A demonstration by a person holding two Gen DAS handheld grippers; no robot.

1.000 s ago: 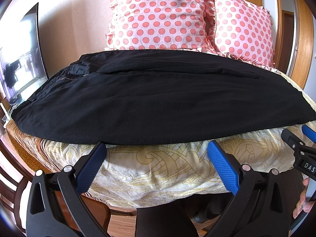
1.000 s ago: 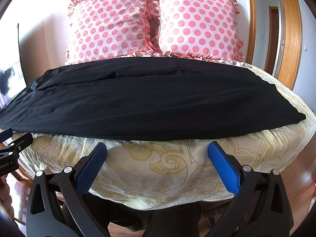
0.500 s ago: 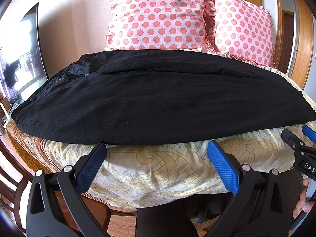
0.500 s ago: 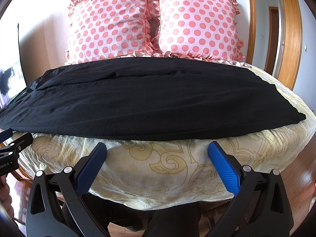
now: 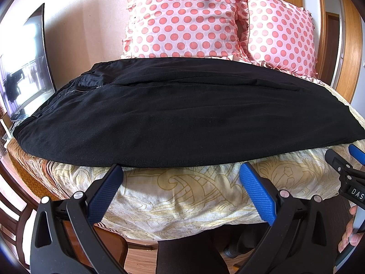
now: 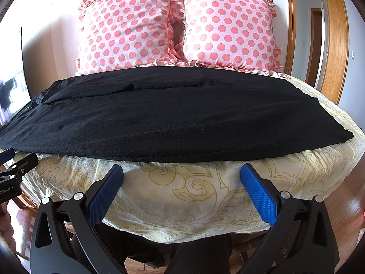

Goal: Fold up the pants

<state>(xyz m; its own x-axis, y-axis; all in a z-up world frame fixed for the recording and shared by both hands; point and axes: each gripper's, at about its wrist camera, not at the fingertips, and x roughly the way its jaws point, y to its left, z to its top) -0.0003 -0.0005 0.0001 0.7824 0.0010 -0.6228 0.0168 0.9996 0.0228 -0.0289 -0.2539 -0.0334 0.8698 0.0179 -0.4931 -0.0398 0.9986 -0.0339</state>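
Note:
Black pants lie flat across the bed, waistband with zipper at the left, leg ends at the right. They also fill the right wrist view. My left gripper is open and empty, just short of the pants' near edge, over the bedspread. My right gripper is open and empty, also just short of the near edge, further right. Each gripper shows at the edge of the other's view: the right one, the left one.
The bed has a cream patterned bedspread. Two pink polka-dot pillows lean on the wall behind the pants. A mirror or screen stands at the left. A wooden door frame is at the right.

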